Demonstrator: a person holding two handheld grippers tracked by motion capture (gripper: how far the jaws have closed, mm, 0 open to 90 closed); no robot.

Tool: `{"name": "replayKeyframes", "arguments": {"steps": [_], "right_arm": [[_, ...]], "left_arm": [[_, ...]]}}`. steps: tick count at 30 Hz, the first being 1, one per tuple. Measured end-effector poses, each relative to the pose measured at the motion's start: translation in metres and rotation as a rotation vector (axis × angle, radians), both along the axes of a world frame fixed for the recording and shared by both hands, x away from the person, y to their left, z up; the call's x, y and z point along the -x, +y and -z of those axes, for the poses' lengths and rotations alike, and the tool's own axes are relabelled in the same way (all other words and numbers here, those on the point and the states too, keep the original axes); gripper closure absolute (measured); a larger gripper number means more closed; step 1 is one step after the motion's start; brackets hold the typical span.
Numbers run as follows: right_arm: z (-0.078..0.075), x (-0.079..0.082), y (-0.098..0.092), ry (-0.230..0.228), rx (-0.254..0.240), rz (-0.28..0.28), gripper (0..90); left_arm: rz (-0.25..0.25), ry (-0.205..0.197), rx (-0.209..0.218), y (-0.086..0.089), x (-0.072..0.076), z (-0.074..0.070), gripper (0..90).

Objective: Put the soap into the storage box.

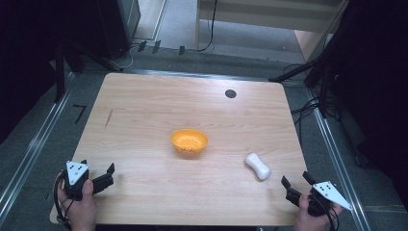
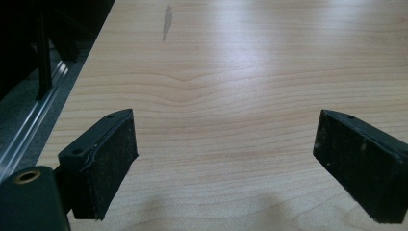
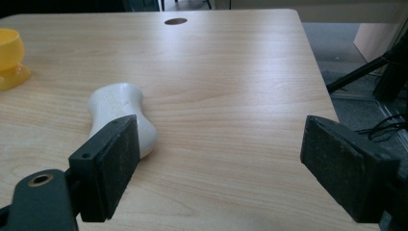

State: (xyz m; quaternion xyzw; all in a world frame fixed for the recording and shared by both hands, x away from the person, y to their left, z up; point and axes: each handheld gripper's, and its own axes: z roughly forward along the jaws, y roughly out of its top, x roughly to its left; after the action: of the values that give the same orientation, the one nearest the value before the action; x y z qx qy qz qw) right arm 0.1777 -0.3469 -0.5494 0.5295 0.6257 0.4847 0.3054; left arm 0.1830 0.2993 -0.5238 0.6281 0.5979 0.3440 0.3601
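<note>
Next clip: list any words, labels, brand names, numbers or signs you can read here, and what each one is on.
None. The orange bowl, the white bone-shaped object, the table and both grippers, left and right, carry no readable text; the grey plates bear only black dots.

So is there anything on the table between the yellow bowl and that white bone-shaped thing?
No. In the high view, just bare wood lies between the orange-yellow bowl and the white bone-shaped object.

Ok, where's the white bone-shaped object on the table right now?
In the high view the white bone-shaped object lies on the wooden table's right side, between the orange bowl and the right gripper.
</note>
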Motion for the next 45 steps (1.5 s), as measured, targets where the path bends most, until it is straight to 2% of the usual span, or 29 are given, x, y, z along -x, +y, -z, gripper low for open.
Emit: {"name": "replayKeyframes", "arguments": {"steps": [1, 2, 3, 4, 5, 6, 8, 9, 12, 13, 15, 18, 22, 23, 24, 25, 26, 31, 36, 45], "right_arm": [[0.0, 0.0, 0.0, 0.0, 0.0, 0.0, 14.7], [0.0, -0.001, 0.003, 0.016, 0.03, -0.004, 16.2], [0.0, -0.001, 0.003, 0.016, 0.03, -0.004, 16.2], [0.0, -0.003, 0.007, 0.035, 0.068, -0.014, 16.3], [0.0, -0.003, 0.007, 0.035, 0.068, -0.014, 16.3], [-0.001, -0.005, 0.009, 0.061, 0.09, -0.019, 16.3], [-0.001, -0.006, 0.01, 0.075, 0.097, -0.026, 16.4], [-0.002, -0.009, 0.01, 0.104, 0.115, -0.038, 16.5], [-0.007, -0.013, 0.012, 0.146, 0.144, -0.079, 17.3], [-0.009, -0.015, 0.012, 0.167, 0.174, -0.088, 17.3], [-0.012, -0.017, 0.013, 0.188, 0.198, -0.105, 17.8], [-0.018, -0.022, 0.017, 0.238, 0.21, -0.13, 19.8], [-0.03, -0.033, 0.027, 0.326, 0.288, -0.195, 19.6], [-0.03, -0.033, 0.027, 0.326, 0.288, -0.195, 19.6], [-0.035, -0.038, 0.031, 0.348, 0.317, -0.209, 19.9], [-0.035, -0.038, 0.031, 0.348, 0.317, -0.209, 19.9], [-0.039, -0.043, 0.033, 0.37, 0.34, -0.223, 20.0], [-0.044, -0.053, 0.037, 0.414, 0.369, -0.239, 20.9], [-0.049, -0.064, 0.047, 0.465, 0.44, -0.274, 21.1], [-0.053, -0.073, 0.057, 0.51, 0.485, -0.308, 21.1]], "left_arm": [[0.0, 0.0, 0.0, 0.0, 0.0, 0.0, 8.3], [0.001, -0.005, -0.001, 0.001, 0.001, 0.0, 8.3], [0.001, -0.005, -0.001, 0.001, 0.001, 0.0, 8.4], [0.002, -0.006, 0.005, 0.001, 0.001, 0.0, 8.3], [0.002, -0.006, 0.005, 0.001, 0.001, 0.0, 8.4], [0.0, -0.006, 0.007, 0.001, 0.001, 0.0, 8.3], [0.003, -0.003, 0.001, 0.001, 0.001, 0.0, 8.4], [0.0, -0.004, 0.001, 0.0, 0.0, 0.0, 8.3], [0.001, 0.0, -0.003, 0.0, 0.0, 0.0, 8.3], [0.001, 0.0, -0.003, -0.001, 0.0, 0.0, 8.3], [0.002, 0.0, -0.002, 0.0, 0.0, 0.0, 8.3], [0.003, -0.001, 0.004, 0.0, 0.0, 0.0, 8.4], [0.001, 0.002, 0.0, 0.0, -0.001, 0.0, 8.3], [0.0, 0.0, 0.0, -0.001, -0.001, 0.0, 8.3], [0.0, 0.002, -0.003, -0.001, -0.001, 0.0, 8.4], [0.0, 0.002, -0.003, -0.001, -0.001, 0.0, 8.3], [0.0, 0.0, -0.001, -0.001, -0.001, 0.0, 8.3], [0.002, 0.0, 0.0, 0.0, -0.001, 0.0, 8.4], [0.004, 0.003, 0.001, 0.0, -0.001, 0.0, 8.4], [0.004, 0.006, 0.0, 0.0, -0.002, 0.0, 8.3]]}}
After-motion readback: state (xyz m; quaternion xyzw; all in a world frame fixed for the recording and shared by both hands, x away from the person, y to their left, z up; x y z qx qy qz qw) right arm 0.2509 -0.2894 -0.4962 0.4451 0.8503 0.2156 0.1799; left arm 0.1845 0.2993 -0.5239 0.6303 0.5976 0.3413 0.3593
